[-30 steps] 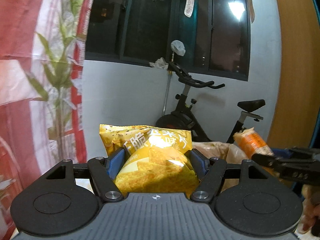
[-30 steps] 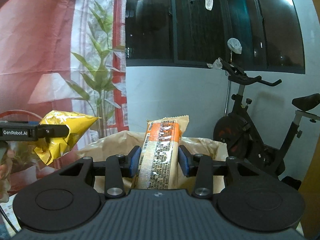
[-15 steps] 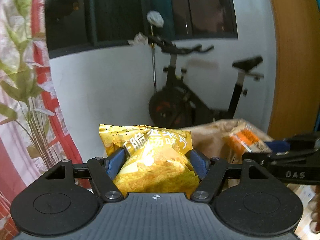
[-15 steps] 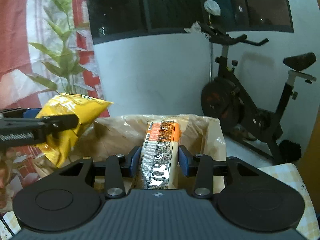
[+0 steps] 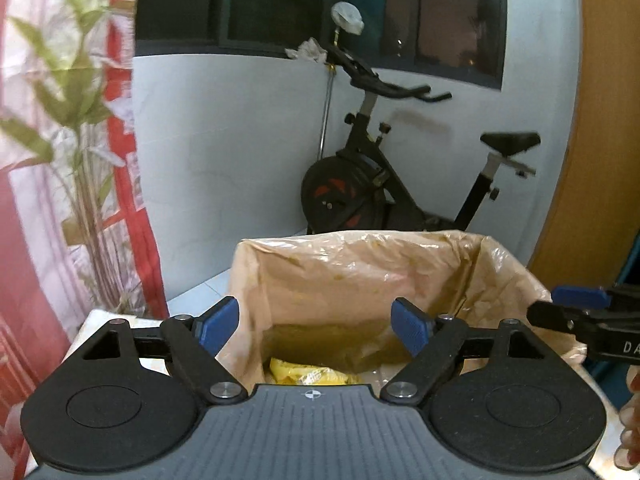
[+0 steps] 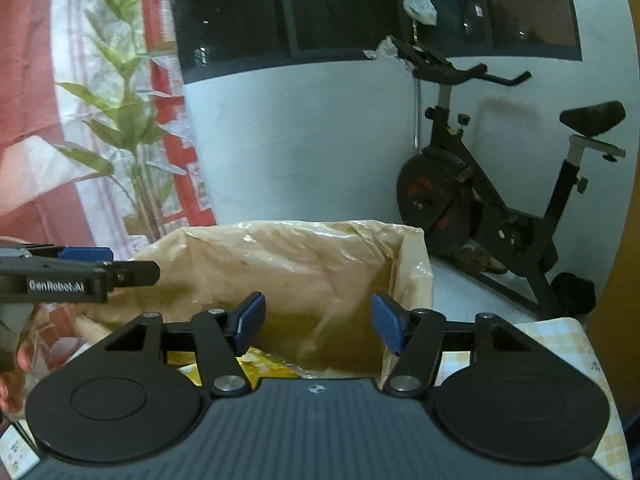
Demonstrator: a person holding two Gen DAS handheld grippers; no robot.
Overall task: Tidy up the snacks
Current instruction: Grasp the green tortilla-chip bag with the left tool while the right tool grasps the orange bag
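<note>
A box lined with a tan plastic bag [image 5: 360, 276] stands in front of both grippers; it also shows in the right wrist view [image 6: 288, 268]. My left gripper [image 5: 316, 326] is open and empty above the box. The yellow chip bag [image 5: 312, 374] lies at the bottom of the box, and part of it shows in the right wrist view [image 6: 260, 364]. My right gripper [image 6: 318, 324] is open and empty over the box. The orange snack pack is not visible.
An exercise bike [image 5: 384, 184] stands behind the box against a white wall. A red and white curtain with a bamboo print [image 5: 72, 160] hangs at left. A checked tablecloth [image 6: 560, 336] shows at right. An orange wooden panel [image 5: 600, 120] is at far right.
Both grippers have opened and let go of their snacks. The yellow chip bag has dropped into the lined box. The orange pack has left the right gripper and is out of sight.
</note>
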